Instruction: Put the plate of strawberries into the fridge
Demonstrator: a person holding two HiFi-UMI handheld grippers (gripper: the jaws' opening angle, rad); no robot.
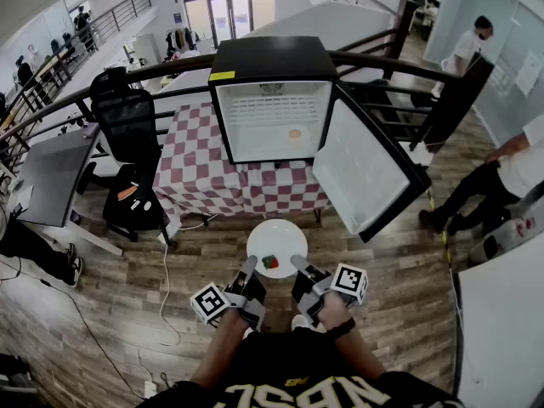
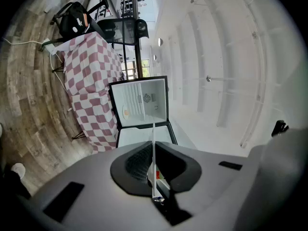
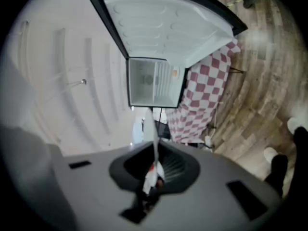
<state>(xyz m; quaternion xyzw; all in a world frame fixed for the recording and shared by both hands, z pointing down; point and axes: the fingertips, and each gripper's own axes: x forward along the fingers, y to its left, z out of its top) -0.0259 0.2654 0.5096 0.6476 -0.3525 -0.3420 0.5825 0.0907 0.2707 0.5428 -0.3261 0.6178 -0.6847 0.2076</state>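
Observation:
A white plate (image 1: 277,241) with a red strawberry (image 1: 270,263) on it hangs above the wooden floor, in front of the open mini fridge (image 1: 272,117). My left gripper (image 1: 249,266) is shut on the plate's near left rim. My right gripper (image 1: 299,264) is shut on its near right rim. In the left gripper view the plate (image 2: 153,148) shows edge-on as a thin white line between the jaws, with the fridge (image 2: 142,102) ahead. The right gripper view shows the same plate edge (image 3: 153,134) and the fridge (image 3: 154,88) beyond.
The fridge stands on a table with a red-checked cloth (image 1: 200,177), its door (image 1: 361,172) swung out to the right. A small orange item (image 1: 294,133) lies inside. A black office chair (image 1: 127,134) and a desk (image 1: 55,177) are at the left, a person (image 1: 501,177) at the right.

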